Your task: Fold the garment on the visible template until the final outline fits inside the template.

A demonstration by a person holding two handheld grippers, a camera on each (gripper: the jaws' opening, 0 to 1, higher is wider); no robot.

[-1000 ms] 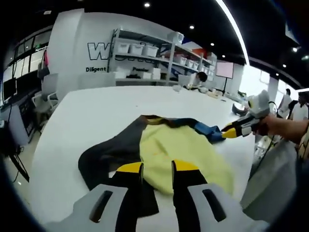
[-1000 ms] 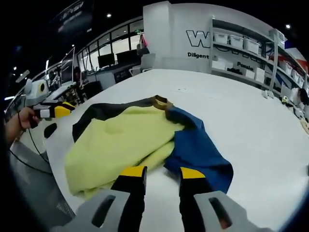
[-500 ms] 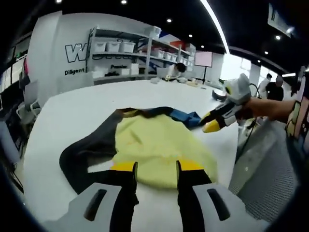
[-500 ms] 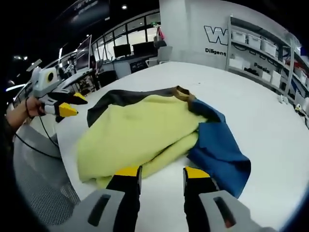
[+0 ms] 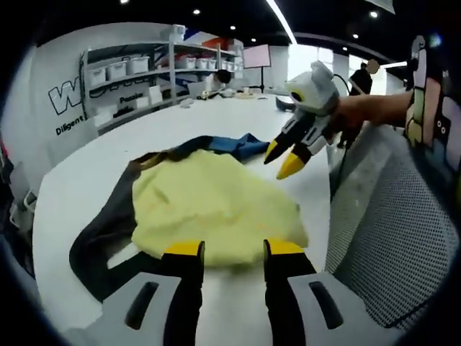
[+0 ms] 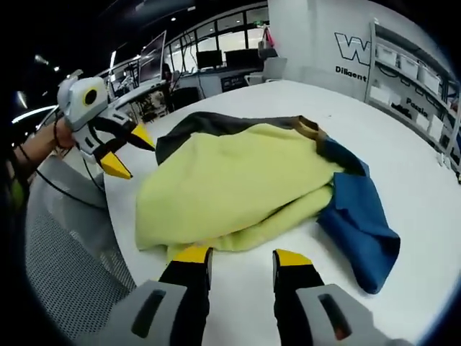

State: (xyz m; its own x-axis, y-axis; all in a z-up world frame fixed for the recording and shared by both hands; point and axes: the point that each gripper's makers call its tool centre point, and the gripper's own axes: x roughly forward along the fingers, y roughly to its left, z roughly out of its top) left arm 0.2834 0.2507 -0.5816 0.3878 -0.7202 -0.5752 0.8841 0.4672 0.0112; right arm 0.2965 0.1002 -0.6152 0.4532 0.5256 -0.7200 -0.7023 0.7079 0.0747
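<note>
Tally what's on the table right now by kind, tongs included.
Garment, one piece in yellow, blue and dark panels: 1
Tongs, both open and off the cloth: 2, left tongs and right tongs
Total: 3

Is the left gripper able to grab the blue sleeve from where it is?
Probably not straight away. The left gripper sits open at the near yellow edge of the garment, and the blue sleeve lies on the far side, nearer the right gripper.
</note>
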